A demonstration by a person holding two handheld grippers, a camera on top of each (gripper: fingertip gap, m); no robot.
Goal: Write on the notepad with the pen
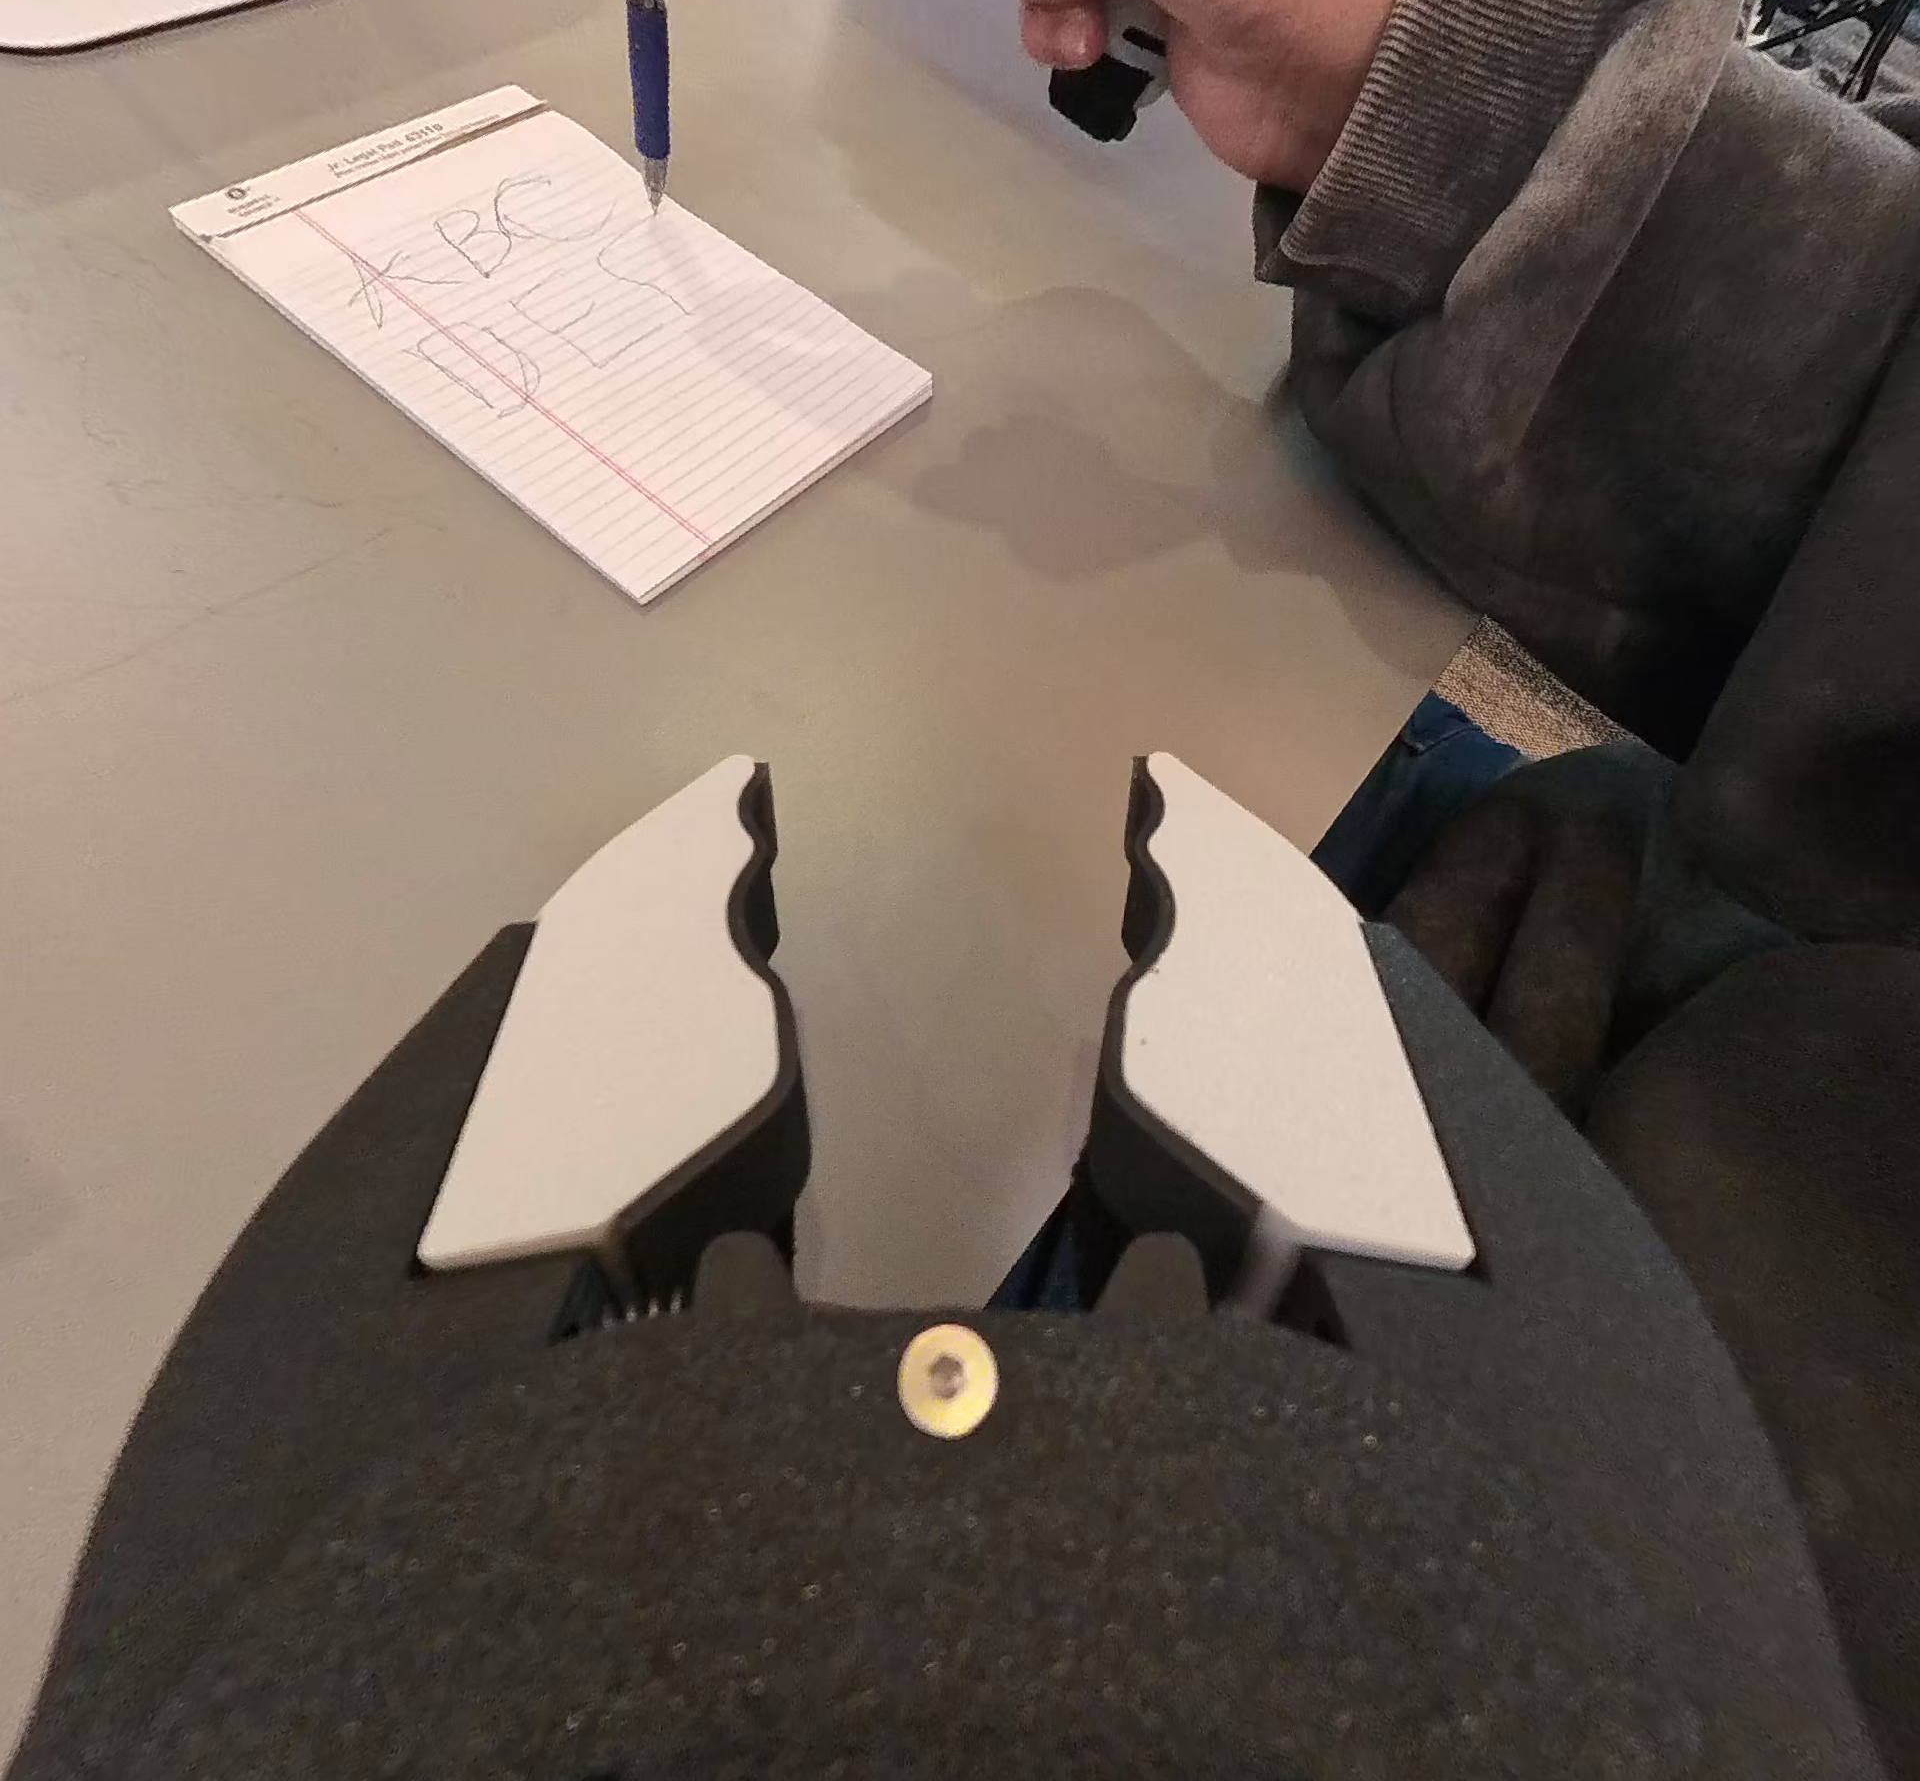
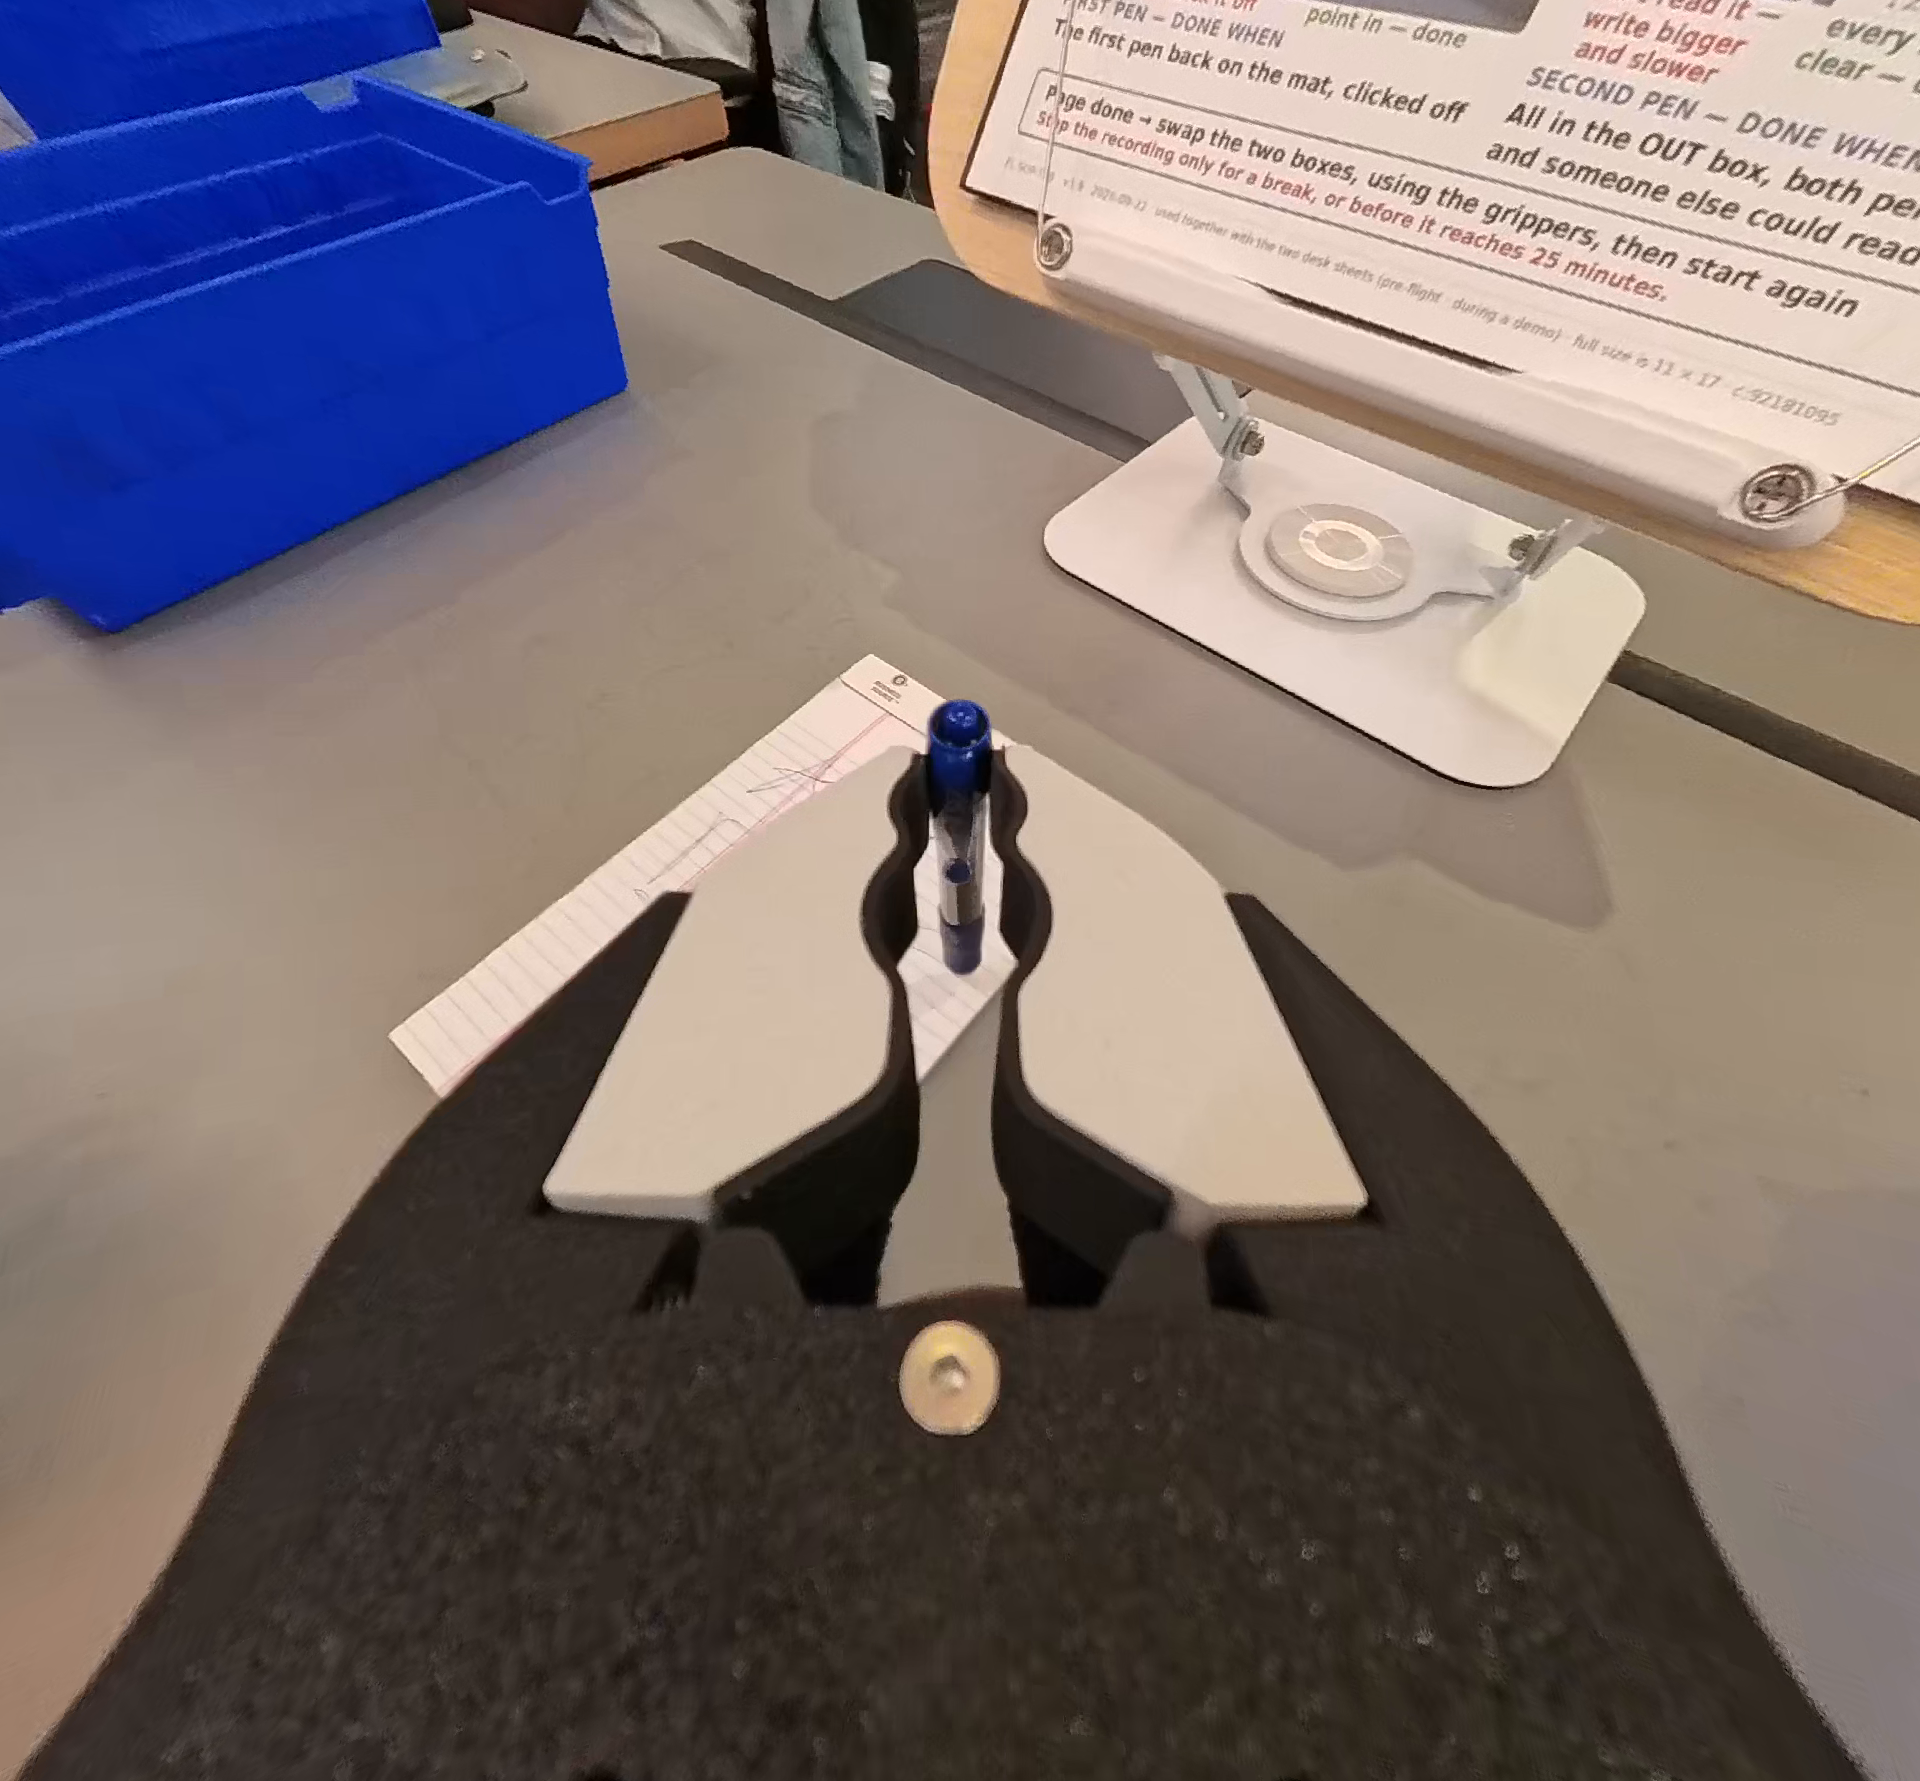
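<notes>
Pen tip on the pad, nothing steadying the paper

The right gripper (image 2: 956, 775) was clamped on the blue-and-clear retractable pen (image 1: 646, 58), held near upright with its tip touching the white lined notepad (image 1: 582, 360) close to the far edge, beside the handwritten letters already there. The left gripper (image 1: 951, 796) hovered well apart over the grey table (image 1: 312, 796), jaws spread and holding nothing. Judged from this, the loose pad could have slid or turned under a sideways stroke, since nothing pinned it. With the tip so near the edge, a long stroke might have run off the paper. The slim barrel could also have swivelled between the pads (image 2: 1132, 952) under pressure.
</notes>
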